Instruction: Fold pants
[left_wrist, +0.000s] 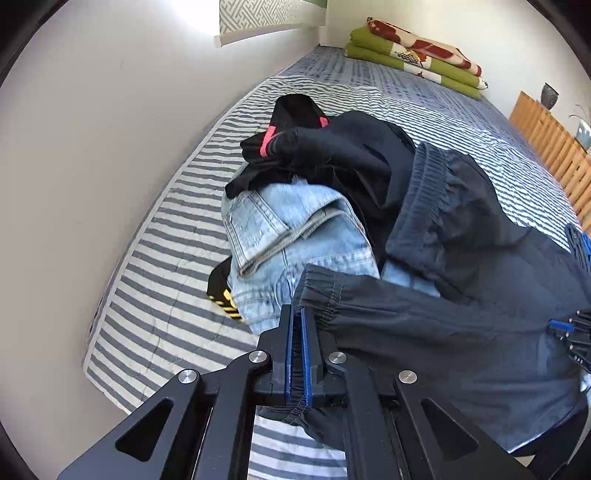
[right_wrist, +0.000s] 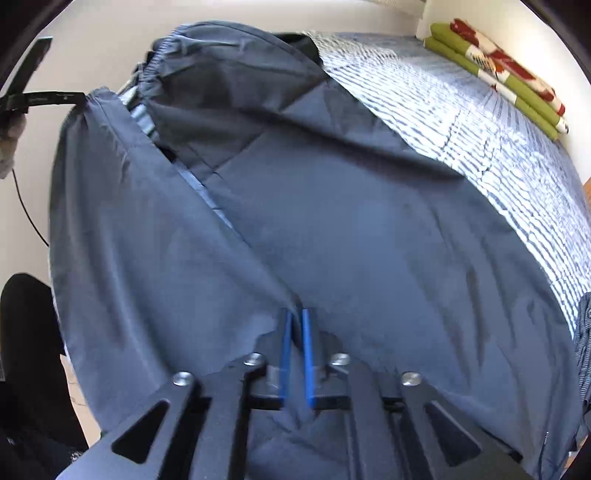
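Note:
Dark navy pants (left_wrist: 461, 332) with elastic cuffs hang stretched over the striped bed. My left gripper (left_wrist: 298, 314) is shut on the elastic cuff of one leg (left_wrist: 325, 295). In the right wrist view the same pants (right_wrist: 332, 221) fill the frame, and my right gripper (right_wrist: 297, 317) is shut on a fold of the fabric near the waist end. The left gripper (right_wrist: 79, 98) shows at the far left there, pinching the cuff. Part of the right gripper (left_wrist: 569, 328) shows at the right edge of the left wrist view.
A heap of other clothes lies on the bed: light blue jeans (left_wrist: 288, 229), black garments with pink trim (left_wrist: 295, 140) and a black and yellow piece (left_wrist: 223, 299). Folded green and red blankets (left_wrist: 413, 51) sit at the bed's far end. A wooden slatted frame (left_wrist: 554, 147) stands to the right.

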